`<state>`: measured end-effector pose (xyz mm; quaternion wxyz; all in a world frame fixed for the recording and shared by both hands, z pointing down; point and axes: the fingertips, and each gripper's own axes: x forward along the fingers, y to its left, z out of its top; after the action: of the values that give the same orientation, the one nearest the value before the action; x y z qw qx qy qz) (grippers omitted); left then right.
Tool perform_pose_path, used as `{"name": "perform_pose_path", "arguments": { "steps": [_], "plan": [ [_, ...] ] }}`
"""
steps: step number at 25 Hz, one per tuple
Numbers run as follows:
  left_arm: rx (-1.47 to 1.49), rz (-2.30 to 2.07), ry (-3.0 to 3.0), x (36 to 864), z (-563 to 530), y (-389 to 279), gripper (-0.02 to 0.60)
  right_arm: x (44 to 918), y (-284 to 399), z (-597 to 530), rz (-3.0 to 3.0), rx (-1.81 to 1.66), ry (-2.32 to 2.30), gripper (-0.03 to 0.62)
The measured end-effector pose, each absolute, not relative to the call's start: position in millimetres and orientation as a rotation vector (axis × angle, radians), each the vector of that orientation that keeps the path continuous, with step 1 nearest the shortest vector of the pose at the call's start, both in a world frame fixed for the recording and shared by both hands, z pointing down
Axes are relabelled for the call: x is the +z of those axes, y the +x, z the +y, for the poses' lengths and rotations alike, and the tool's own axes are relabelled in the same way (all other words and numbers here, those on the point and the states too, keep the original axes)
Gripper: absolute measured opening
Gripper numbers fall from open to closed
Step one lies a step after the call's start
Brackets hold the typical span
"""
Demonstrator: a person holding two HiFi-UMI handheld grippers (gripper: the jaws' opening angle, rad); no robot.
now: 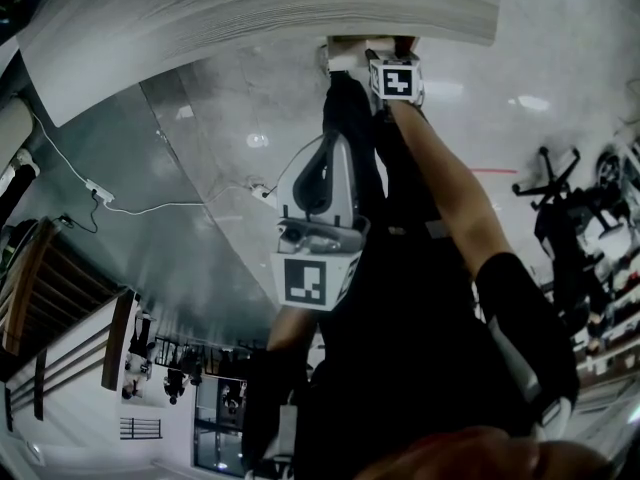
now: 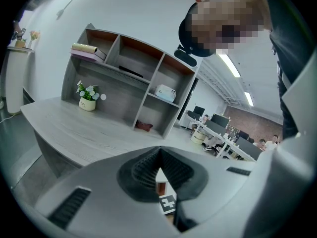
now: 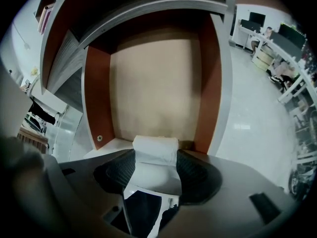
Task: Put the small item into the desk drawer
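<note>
A small white rolled item [image 3: 155,150] sits between the jaws of my right gripper [image 3: 155,157], which is shut on it. It hangs at the front edge of the open desk drawer [image 3: 96,93], which has a tan bottom and reddish-brown sides. In the head view the right gripper [image 1: 388,56] reaches the drawer [image 1: 345,56] under the grey wooden desk top [image 1: 260,8]. My left gripper [image 1: 342,103] is held lower, pointing toward the drawer. In its own view the left gripper [image 2: 159,155] has its jaws meeting at the tips with nothing between them.
On the desk stands a shelf unit [image 2: 133,83] with books [image 2: 86,51], a white box [image 2: 165,92] and a dark red object [image 2: 144,126]; a potted plant [image 2: 87,103] stands beside it. A white cable with a power strip [image 1: 100,193] lies on the floor. An office chair [image 1: 560,198] stands at the right.
</note>
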<state>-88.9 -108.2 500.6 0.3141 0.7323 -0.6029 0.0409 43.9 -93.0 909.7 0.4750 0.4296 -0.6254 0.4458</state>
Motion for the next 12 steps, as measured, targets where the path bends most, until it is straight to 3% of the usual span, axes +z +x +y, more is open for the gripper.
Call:
{"name": "perform_pose_path", "arguments": {
  "steps": [12],
  "plan": [
    [0.109,-1.591,1.924,501,-104,-87,-0.002,912,55,-97,-1.523,1.037,1.074,0.255]
  ]
}}
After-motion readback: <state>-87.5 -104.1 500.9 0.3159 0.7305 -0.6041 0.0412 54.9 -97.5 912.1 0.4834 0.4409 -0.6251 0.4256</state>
